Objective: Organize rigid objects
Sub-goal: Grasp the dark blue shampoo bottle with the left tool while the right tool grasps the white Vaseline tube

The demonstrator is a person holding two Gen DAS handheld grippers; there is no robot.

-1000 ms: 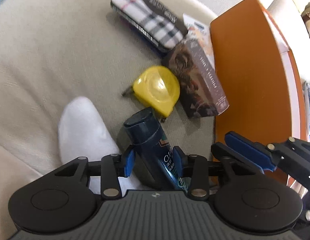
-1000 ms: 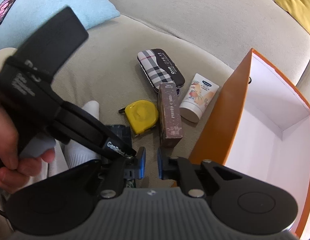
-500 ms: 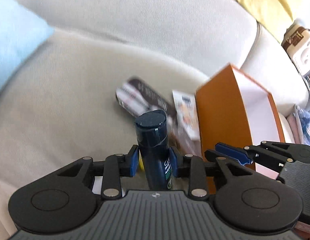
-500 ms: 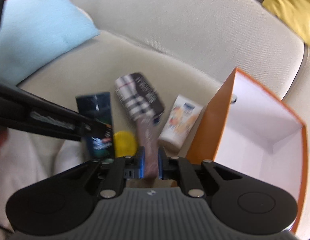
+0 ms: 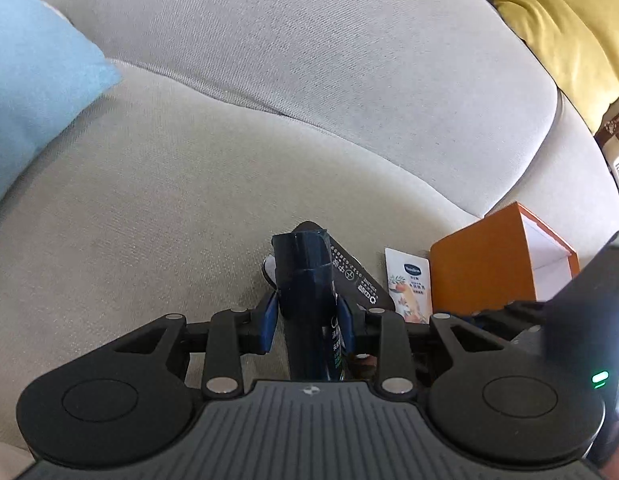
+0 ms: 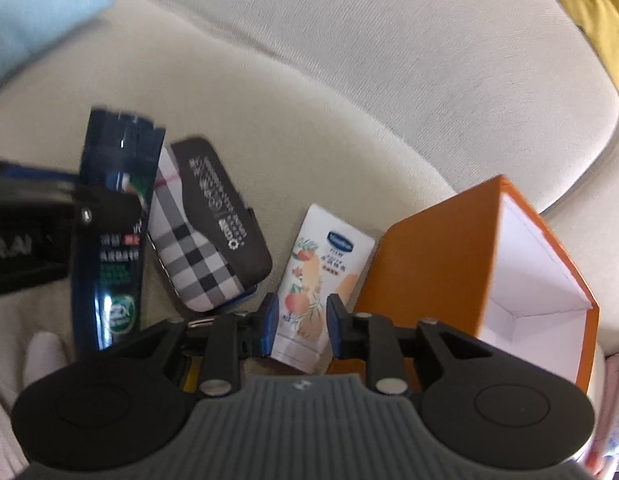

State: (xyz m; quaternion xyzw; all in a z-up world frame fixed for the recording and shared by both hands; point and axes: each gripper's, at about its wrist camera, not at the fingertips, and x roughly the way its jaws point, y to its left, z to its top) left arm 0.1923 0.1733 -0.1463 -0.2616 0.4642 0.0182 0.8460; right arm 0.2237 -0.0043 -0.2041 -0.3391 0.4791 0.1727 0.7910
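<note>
beige sofa seat, orange box (image 6: 437,264) at right empty: left tool (image 5: 309,320) clenched on dark bottle (image 5: 309,304) mid-frame, right tool (image 6: 301,324) just opening, unclenched around hand-cream tube (image 6: 321,276); plaid case (image 6: 205,240) remains.

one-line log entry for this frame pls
left gripper: shut on dark bottle, lifted | right gripper: jaws just opening, over hand-cream tube, not gripping | orange box: empty

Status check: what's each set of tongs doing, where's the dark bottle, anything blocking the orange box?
Left tongs clamped on dark bottle, lifted off sofa. Right tongs just opening, empty, over peach tube. Orange box open, unobstructed.
</note>
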